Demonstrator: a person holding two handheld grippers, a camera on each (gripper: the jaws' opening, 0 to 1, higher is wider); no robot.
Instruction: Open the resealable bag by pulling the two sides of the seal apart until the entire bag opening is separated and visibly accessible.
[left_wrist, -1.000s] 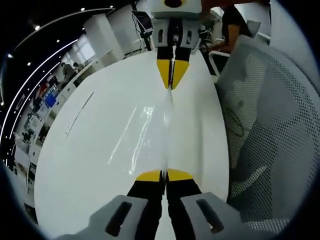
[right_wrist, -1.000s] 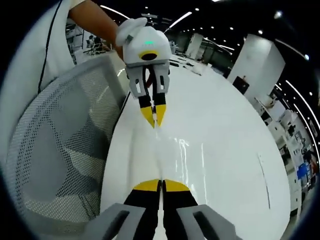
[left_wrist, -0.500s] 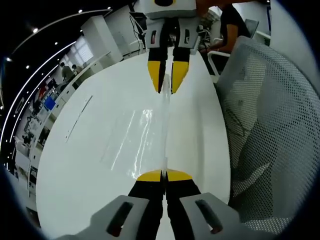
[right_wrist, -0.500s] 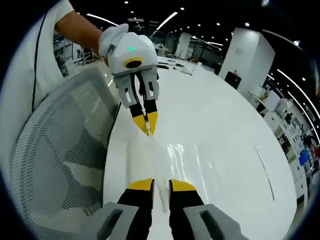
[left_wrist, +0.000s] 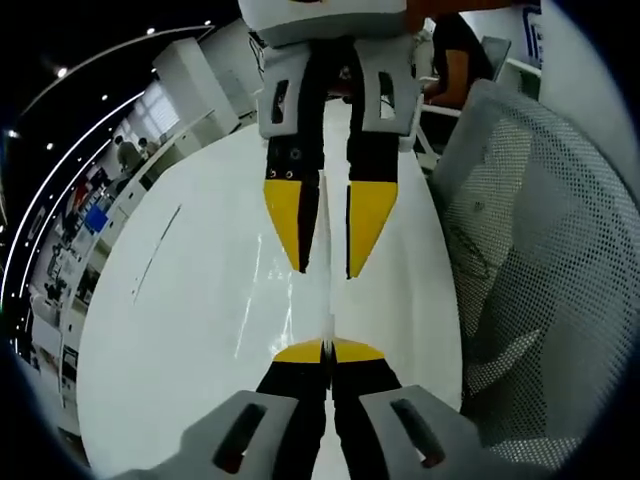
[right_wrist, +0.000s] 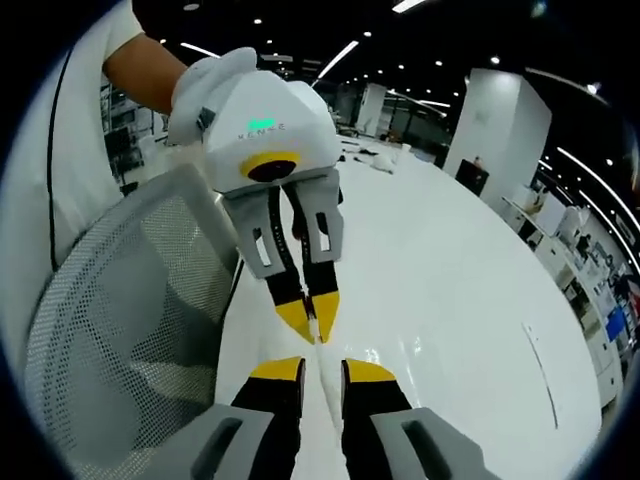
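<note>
The clear resealable bag (left_wrist: 328, 312) hangs edge-on as a thin glossy film above the white table (left_wrist: 180, 300). My left gripper (left_wrist: 325, 345) is shut on the bag's near edge. Facing it, my right gripper (left_wrist: 327, 272) is open, with its yellow fingers (left_wrist: 298, 220) on either side of the film and not pinching it. In the right gripper view, my right gripper (right_wrist: 323, 362) is open at the bottom. Just beyond it, the left gripper (right_wrist: 313, 330) points down, shut. The two sets of tips are very close together.
A grey mesh office chair (left_wrist: 540, 260) stands beside the table edge, also the chair (right_wrist: 110, 330) at left in the right gripper view. A person's arm (right_wrist: 150, 65) holds the left gripper. Another person (left_wrist: 460, 50) sits at a far desk.
My right gripper has opened and let go of the bag's far edge. The two grippers have moved much closer together. The left gripper stays shut on the bag.
</note>
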